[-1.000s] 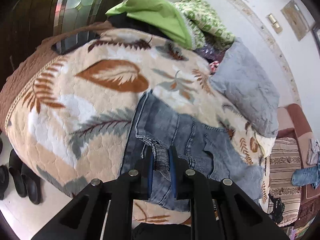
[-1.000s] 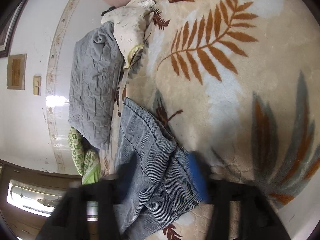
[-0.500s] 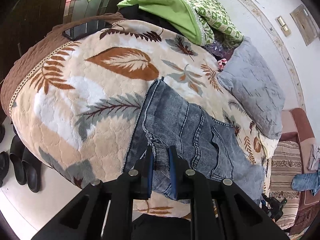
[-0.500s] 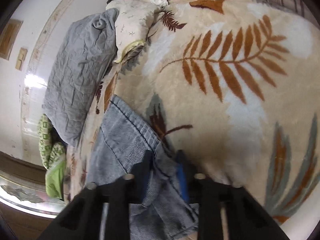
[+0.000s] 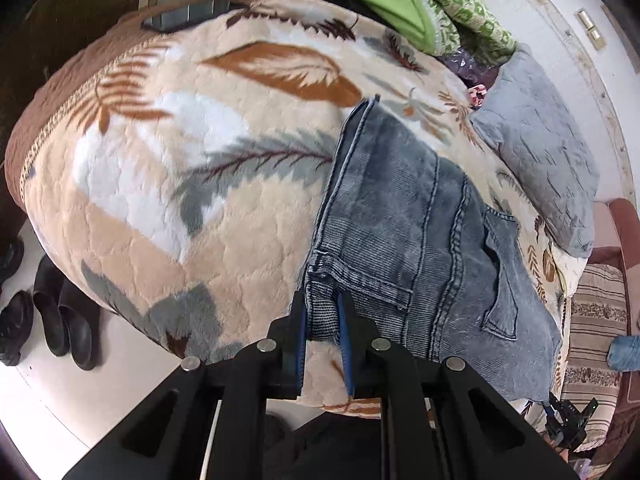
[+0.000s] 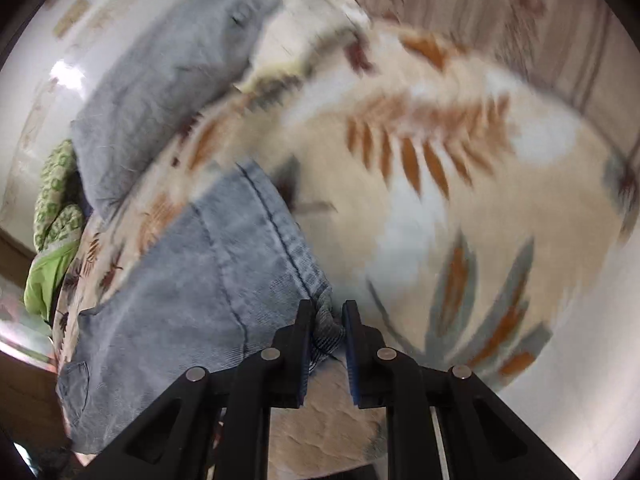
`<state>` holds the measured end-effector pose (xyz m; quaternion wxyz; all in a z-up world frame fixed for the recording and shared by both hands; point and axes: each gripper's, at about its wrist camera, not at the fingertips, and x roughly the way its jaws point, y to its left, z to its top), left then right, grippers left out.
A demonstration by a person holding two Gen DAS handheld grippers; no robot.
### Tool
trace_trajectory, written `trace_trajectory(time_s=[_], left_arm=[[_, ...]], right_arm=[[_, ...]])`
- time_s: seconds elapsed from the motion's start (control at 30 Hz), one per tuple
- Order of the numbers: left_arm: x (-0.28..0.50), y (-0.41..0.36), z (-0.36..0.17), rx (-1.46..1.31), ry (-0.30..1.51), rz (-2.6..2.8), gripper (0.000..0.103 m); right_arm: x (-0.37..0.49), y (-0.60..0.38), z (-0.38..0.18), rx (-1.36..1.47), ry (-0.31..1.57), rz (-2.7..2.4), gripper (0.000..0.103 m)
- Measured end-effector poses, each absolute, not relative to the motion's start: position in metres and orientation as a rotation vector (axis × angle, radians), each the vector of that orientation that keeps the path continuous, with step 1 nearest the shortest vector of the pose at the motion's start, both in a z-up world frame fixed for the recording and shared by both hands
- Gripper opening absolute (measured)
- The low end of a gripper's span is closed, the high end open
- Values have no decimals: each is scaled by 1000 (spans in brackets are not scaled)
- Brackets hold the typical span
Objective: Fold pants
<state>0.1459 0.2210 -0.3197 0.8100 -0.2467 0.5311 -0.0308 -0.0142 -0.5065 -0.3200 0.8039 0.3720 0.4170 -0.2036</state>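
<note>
Denim jeans (image 5: pixel 420 240) lie folded on the leaf-print blanket (image 5: pixel 180 184), near the bed's front edge. Left gripper (image 5: pixel 322 320) clamped on the waistband corner. Right gripper (image 6: pixel 326 320): jaws just opening slightly, bunched jeans edge (image 6: pixel 326 326) between them; contact with the right pad unclear, view blurred.
</note>
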Motion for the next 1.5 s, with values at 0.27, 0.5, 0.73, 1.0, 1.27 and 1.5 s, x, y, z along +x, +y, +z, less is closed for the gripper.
trace_trajectory(time_s=[0.27,0.5,0.73,1.0,1.27,1.5], left_arm=[[139,236,-278,-431,1034,101,16],[138,170,-240,-306,955,-99,44],[154,99,-282,-210,1071,-185,48],[165,98,-303,-151,1102,-104,55],[192,93,-312,-89,1083,-109,55],[204,90,-310,-73,1094,-108,56]], right_arm=[[-21,-519,-267,776,752,-486,62],[72,-418,-251,617,782,-168,62],[150,-294,-280,502,931,63,62],[206,-222,-323,363,1059,70,62],[247,-198,-334,124,1140,-31,63],[259,-205,-330,143,1091,-35,64]])
